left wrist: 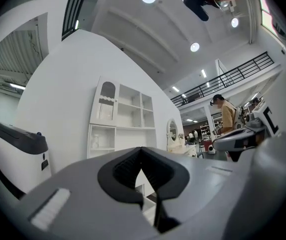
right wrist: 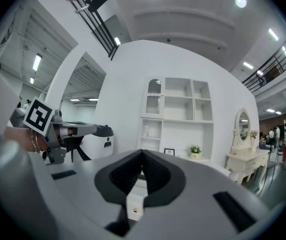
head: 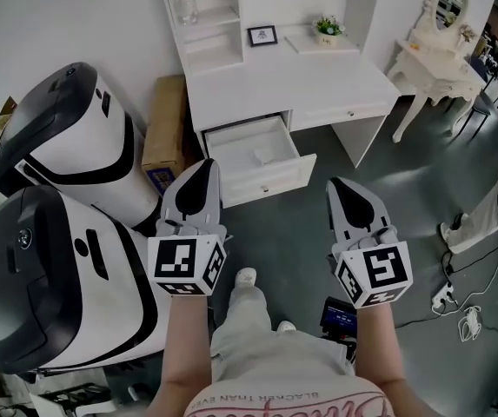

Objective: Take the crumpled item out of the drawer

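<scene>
- Forearms extended side by side, roughly level.
- Left: bulky glossy white-and-black machines (head: 66, 276) crowding that flank.
- left gripper (head: 203, 167): jaws pressed together, nothing between; aimed at white desk (head: 318, 85).
- Centre: drawer (head: 266, 183) pulled open; crumpled item (head: 259, 155) inside, small, pale, faint.
- right gripper (head: 340, 185): closed, empty; bare grey floor (head: 422, 189) alongside.
</scene>
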Motion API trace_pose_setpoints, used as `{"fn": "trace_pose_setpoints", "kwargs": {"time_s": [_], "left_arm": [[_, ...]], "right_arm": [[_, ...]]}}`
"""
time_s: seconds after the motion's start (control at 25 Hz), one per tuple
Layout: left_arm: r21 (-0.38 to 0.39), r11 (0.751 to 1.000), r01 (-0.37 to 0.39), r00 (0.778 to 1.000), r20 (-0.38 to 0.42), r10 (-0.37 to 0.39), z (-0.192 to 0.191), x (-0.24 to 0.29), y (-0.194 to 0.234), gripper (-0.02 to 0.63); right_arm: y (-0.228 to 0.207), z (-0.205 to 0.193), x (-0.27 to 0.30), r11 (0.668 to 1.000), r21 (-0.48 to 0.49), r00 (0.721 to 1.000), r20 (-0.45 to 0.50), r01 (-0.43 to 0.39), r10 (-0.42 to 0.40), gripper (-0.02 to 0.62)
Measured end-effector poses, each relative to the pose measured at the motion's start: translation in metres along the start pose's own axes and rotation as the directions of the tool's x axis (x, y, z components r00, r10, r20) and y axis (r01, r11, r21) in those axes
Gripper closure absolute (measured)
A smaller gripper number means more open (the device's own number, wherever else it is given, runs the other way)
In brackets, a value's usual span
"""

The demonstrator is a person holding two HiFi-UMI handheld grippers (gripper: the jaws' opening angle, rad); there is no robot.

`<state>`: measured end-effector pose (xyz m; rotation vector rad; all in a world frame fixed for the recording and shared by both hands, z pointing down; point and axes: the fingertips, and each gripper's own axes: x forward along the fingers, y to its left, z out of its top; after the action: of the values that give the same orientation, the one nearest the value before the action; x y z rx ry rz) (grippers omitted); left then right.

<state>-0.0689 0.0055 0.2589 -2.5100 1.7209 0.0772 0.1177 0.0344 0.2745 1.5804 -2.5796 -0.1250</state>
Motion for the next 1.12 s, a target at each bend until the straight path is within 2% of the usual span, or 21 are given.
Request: {"fn": "trace_pose_setpoints", "kwargs": {"time_s": [0.4, 0.64, 0.92, 1.12], "left_arm": [[-0.014, 0.997, 0.076, 0.997, 0.021, -0.076, -0.009, 0.107, 0.08, 0.597], [-0.017, 0.988, 0.152, 0.988, 0.0, -0.152, -0.023, 0.158, 0.117, 0.597], [-0.037, 0.974, 0.225, 0.974, -0.023, -0.226, -0.047, 0.196, 0.139, 0.597], [-0.064, 0.967, 0.246, 0.965, -0.08, -0.251, -0.074, 0.214, 0.14, 0.597]], "right_arm": [[-0.019, 0.008, 0.113, 0.996, -0.017, 0.997, -0.013, 0.082, -0.082, 0.589], [-0.031, 0.006, 0.169, 0.987, -0.003, 0.986, -0.035, 0.16, -0.16, 0.589], [-0.035, -0.012, 0.203, 0.976, 0.001, 0.972, -0.1, 0.216, -0.215, 0.589], [-0.042, -0.028, 0.209, 0.97, 0.004, 0.959, -0.149, 0.242, -0.239, 0.589]]}}
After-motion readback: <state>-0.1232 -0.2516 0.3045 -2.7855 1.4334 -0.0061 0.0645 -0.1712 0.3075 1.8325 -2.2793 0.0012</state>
